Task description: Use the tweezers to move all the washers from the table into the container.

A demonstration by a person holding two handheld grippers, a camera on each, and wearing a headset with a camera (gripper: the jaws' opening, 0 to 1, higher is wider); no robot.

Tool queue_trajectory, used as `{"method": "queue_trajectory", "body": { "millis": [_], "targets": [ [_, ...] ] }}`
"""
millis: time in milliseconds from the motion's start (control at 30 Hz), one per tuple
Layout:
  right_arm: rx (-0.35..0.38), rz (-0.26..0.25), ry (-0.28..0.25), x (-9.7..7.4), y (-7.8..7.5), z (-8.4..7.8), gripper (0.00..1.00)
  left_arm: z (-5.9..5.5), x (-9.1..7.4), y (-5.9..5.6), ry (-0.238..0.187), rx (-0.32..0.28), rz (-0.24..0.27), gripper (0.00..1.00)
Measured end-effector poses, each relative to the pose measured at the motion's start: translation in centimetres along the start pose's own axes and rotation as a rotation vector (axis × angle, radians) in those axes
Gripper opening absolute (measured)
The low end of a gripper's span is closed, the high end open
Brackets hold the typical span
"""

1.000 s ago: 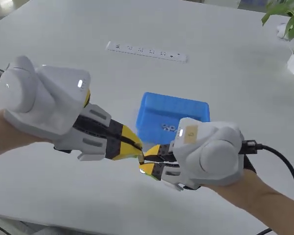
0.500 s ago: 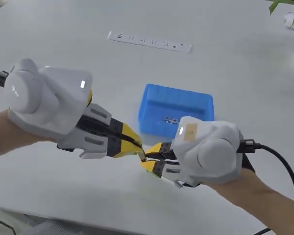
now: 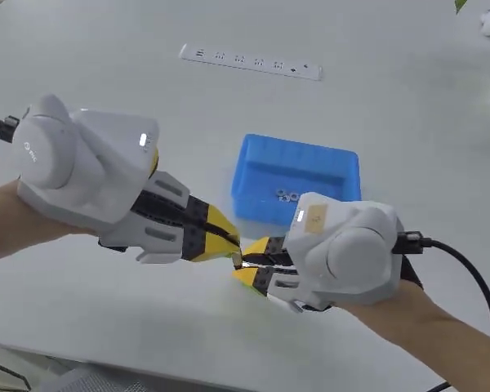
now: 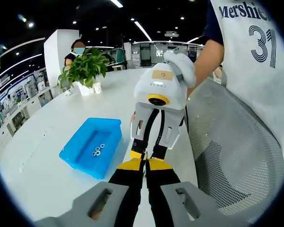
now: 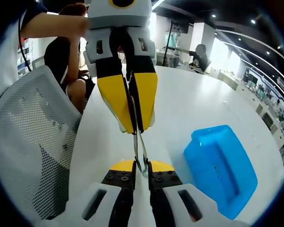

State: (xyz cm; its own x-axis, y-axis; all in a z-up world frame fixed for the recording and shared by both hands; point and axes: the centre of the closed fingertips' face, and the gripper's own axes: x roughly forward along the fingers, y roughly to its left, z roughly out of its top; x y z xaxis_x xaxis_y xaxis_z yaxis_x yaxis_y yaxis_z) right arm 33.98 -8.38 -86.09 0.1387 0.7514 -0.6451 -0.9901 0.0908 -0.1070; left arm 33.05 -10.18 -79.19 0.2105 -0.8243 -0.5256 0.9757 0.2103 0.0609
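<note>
Passing the tweezers (image 5: 137,137) from one tool to the other looks like the step in hand. The left gripper (image 3: 229,245) has its yellow jaws pressed together on one end. The right gripper (image 3: 249,273), tip to tip with it, appears to pinch the other end, though how firmly is hard to judge. One side should let go only once the other's hold is sure, with the thin legs in line with the jaws. Just beyond, to the right, the blue container (image 3: 302,148) holds the washers (image 3: 287,195). The table (image 3: 376,90) edge runs near beneath both grippers, so a dropped tool could slide off. Open surface lies toward the power strip (image 3: 250,62).
</note>
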Motion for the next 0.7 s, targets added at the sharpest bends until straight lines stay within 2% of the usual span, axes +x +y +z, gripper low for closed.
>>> {"method": "queue_trajectory", "body": {
  "millis": [700],
  "targets": [
    [0.029,-0.003,0.008,-0.13,-0.19,-0.75,0.11,0.44,0.59,0.09,-0.015,-0.009,-0.015,0.05]
  ]
}}
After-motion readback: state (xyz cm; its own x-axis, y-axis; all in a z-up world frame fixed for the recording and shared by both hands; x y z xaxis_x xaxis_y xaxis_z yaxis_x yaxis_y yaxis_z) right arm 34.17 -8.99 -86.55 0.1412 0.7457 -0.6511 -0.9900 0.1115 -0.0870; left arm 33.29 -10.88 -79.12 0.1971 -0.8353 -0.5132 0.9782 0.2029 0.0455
